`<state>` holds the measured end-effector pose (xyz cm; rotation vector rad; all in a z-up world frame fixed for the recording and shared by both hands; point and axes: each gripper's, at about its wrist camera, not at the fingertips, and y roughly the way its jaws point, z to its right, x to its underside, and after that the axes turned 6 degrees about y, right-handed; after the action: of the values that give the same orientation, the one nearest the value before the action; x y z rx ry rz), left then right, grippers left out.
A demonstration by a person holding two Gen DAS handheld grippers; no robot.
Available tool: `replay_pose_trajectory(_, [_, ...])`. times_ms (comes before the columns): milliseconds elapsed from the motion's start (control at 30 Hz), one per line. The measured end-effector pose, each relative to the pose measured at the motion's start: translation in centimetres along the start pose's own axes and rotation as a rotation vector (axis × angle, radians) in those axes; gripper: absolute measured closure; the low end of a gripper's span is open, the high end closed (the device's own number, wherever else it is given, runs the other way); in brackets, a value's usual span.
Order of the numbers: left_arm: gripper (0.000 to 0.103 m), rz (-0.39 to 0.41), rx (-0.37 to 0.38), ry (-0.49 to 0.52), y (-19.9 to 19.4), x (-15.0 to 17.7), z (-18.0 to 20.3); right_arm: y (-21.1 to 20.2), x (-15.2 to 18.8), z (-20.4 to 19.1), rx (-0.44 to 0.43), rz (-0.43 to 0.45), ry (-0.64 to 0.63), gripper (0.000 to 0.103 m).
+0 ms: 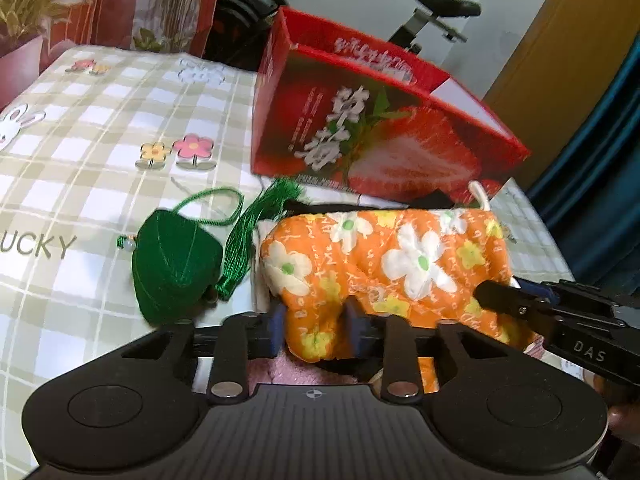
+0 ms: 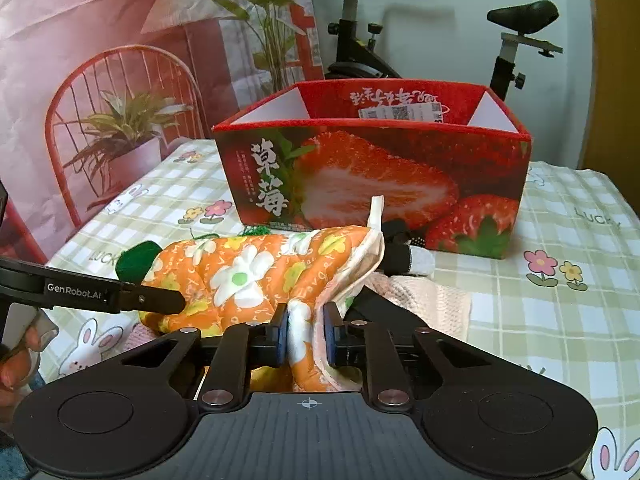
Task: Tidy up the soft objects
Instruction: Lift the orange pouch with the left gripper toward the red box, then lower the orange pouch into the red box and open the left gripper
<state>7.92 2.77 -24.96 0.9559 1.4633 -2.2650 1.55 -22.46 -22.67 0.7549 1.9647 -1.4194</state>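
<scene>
My left tongs (image 1: 316,330) are clamped on the near edge of the orange flowered oven mitt (image 1: 384,264), the blue pads (image 1: 278,328) pressing a fold of the cloth from both sides. My right tongs (image 2: 306,334) are clamped on the same mitt too, at its cuff end, where the pale lining shows — the fabric is squeezed thin between the pads (image 2: 282,332).

The mitt lies across the bench (image 1: 80,160), which has a checked cloth w/ flowers and rabbits, just in front of the red strawberry box (image 2: 372,172). The box is open at the top and stands upright, near the mitt but I cannot tell if they touch. A white loop (image 2: 376,210) stands up from the cuff.

To the left of the mitt lies a green sachet (image 1: 176,268) w/ a green tassel (image 1: 248,236) – the tassel is just beside the mitt's end. Under the mitt there is something pink and knitted (image 2: 424,296), and a dark item w/ a white tip (image 2: 416,258) sits between mitt and box. Behind the box stands an exercise bike (image 2: 516,40).
</scene>
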Motion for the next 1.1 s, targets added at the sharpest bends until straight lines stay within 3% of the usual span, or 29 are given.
replay_pose_trajectory(100, [0.086, 0.038, 0.007, 0.013, -1.0, -0.3, 0.2, -0.6, -0.3, -0.1, -0.012, 0.025, -0.004, 0.089])
replay_pose_trajectory(400, [0.087, 0.168, -0.011, 0.094, -4.3, -3.1, 1.8, -2.9, -3.1, -0.7, -0.042, 0.137, -0.04, 0.089])
replay_pose_trajectory(667, [0.087, 0.285, -0.014, 0.185, -5.9, -8.7, 3.8, -4.0, -7.4, -0.4, -0.021, 0.248, -0.086, 0.089])
replay_pose_trajectory(900, [0.087, 0.35, -0.015, 0.2, -4.5, -13.5, 4.8, -2.7, -11.9, 0.7, 0.024, 0.331, -0.143, 0.089])
replay_pose_trajectory(1100, [0.087, 0.37, -0.036, 0.208, -1.8, -17.3, 4.9, 0.8, -15.6, 2.3, 0.076, 0.37, -0.183, 0.089])
